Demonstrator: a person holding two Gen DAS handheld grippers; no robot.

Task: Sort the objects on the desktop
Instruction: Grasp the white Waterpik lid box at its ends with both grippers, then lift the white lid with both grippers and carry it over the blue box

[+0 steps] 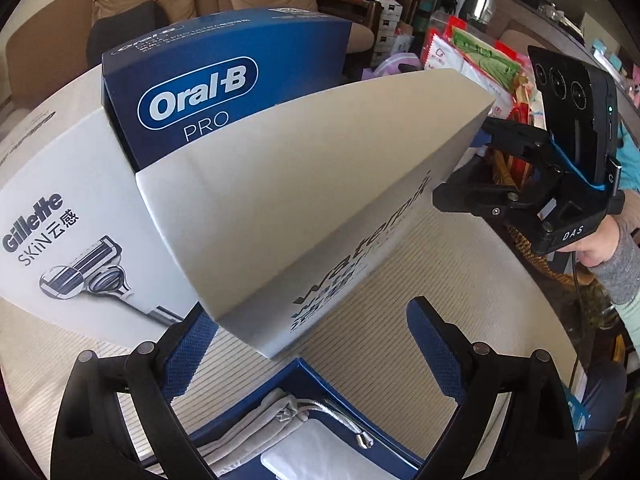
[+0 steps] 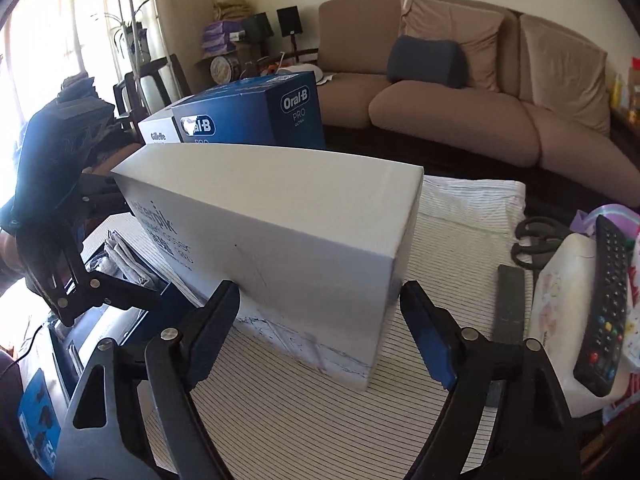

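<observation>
Straddling the near end of the long white box (image 2: 280, 236) is where my right claw (image 2: 320, 308) stands now: jaws spread wide, one finger (image 2: 216, 316) against or just beside the box's side face, the other (image 2: 424, 328) a little clear of the corner, so I judge nothing is gripped yet. My left claw (image 1: 312, 344) is at the opposite end of the same box (image 1: 304, 200), also spread wide, with the box's lower corner reaching in between its fingers and no pad pressing that I can see. The box lies on the worktop (image 2: 304, 412) with its long axis running from one claw to the other, so each hand faces a short end; I cannot say that either is the nearer. To shift it as one piece, I judge both claws would need to close across its narrow width together. Behind it stands a dark blue toothbrush box (image 1: 224, 80), resting partly on a flat white razor box (image 1: 76, 216). Below my left claw lies an open blue box (image 1: 296, 420) holding a grey pouch. A striped cloth covers the worktop. To my right lie scissors (image 2: 536, 240) and a black remote (image 2: 604, 312) on a pale bag; a brown sofa (image 2: 460, 92) fills the room beyond.
</observation>
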